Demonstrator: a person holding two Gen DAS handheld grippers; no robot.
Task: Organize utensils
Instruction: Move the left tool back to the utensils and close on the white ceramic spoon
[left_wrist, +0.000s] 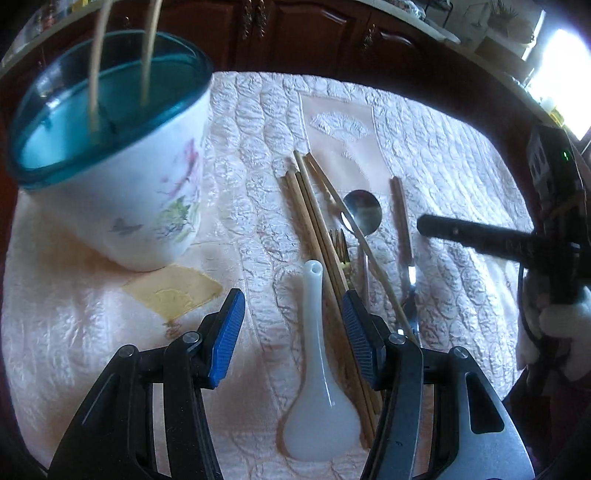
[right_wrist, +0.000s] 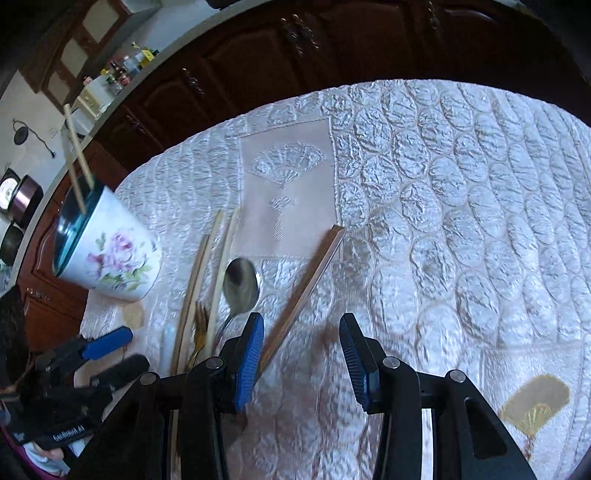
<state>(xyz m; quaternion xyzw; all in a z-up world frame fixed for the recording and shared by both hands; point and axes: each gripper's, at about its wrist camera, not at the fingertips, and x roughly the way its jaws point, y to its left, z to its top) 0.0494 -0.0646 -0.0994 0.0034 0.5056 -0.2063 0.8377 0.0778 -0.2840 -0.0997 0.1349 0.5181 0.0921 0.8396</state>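
A white floral cup with a blue rim (left_wrist: 140, 192) stands at the left and holds two chopsticks (left_wrist: 96, 66); it also shows in the right wrist view (right_wrist: 110, 254). On the quilted cloth lie several chopsticks (left_wrist: 314, 221), a white ceramic spoon (left_wrist: 317, 376), a metal spoon (left_wrist: 362, 214), a small fork (left_wrist: 340, 247) and a wood-handled utensil (left_wrist: 402, 221). My left gripper (left_wrist: 291, 339) is open, its fingers either side of the white spoon's handle, above it. My right gripper (right_wrist: 303, 362) is open and empty, just right of the wood-handled utensil (right_wrist: 306, 284).
The pale quilted cloth (right_wrist: 461, 221) covers the table. Dark wooden cabinets (right_wrist: 295, 48) stand behind it. A yellow fan patch (left_wrist: 173, 295) lies by the cup's base. The right gripper's body (left_wrist: 517, 243) shows at the right edge of the left view.
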